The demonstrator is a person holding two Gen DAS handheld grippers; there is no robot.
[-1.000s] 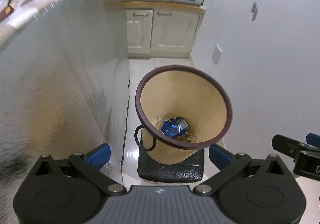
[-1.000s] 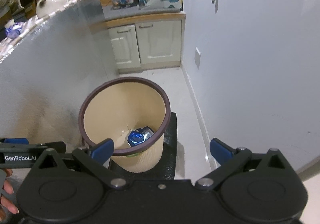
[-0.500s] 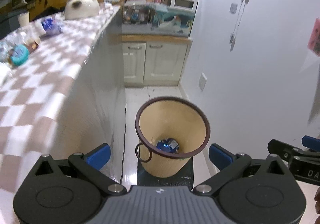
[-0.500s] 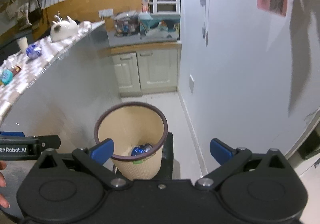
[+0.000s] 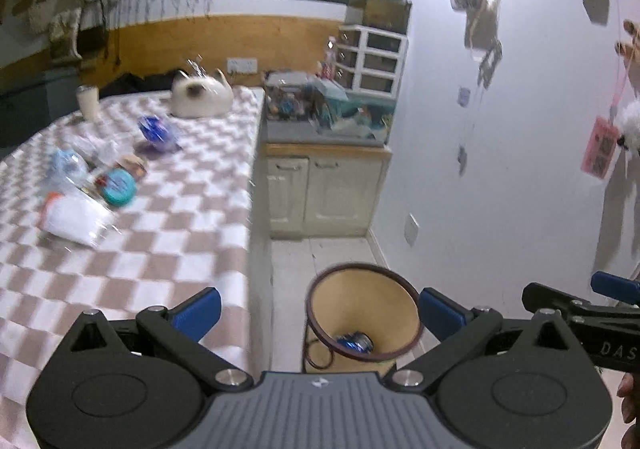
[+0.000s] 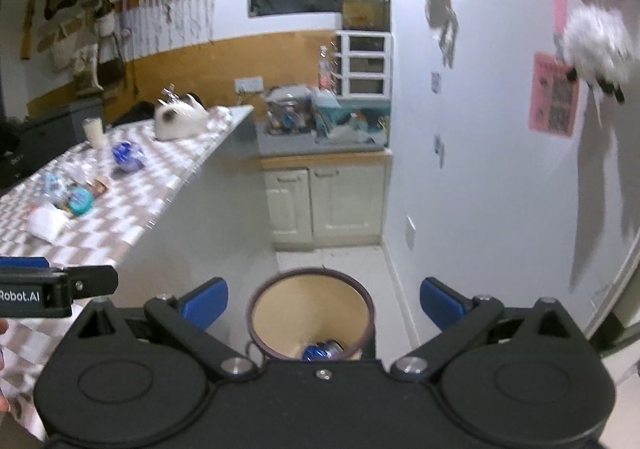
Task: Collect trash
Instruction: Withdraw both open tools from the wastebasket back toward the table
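Note:
A tan waste bin [image 5: 362, 313] [image 6: 310, 315] with a dark rim stands on the floor beside the counter, a crumpled blue wrapper [image 5: 354, 341] [image 6: 322, 351] at its bottom. My left gripper [image 5: 318, 311] hangs open and empty high above the bin. My right gripper [image 6: 323, 303] is open and empty too, over the bin's mouth. On the checkered counter [image 5: 160, 249] lie a blue wrapper ball [image 5: 154, 129] [image 6: 126, 155], a teal round lid [image 5: 118, 187] [image 6: 78, 199], a clear plastic bottle [image 5: 66, 165] and a white packet [image 5: 76, 217] [image 6: 46, 223].
A white cat-shaped teapot [image 5: 200, 97] and a pale cup [image 5: 89, 101] stand at the counter's far end. Cream cabinets [image 5: 320, 197] with a cluttered top close the aisle behind the bin. A white wall [image 5: 500, 169] with hanging items runs along the right.
Both grippers have risen well above the bin, from just over its mouth to above counter height. The countertop and its litter have come into view.

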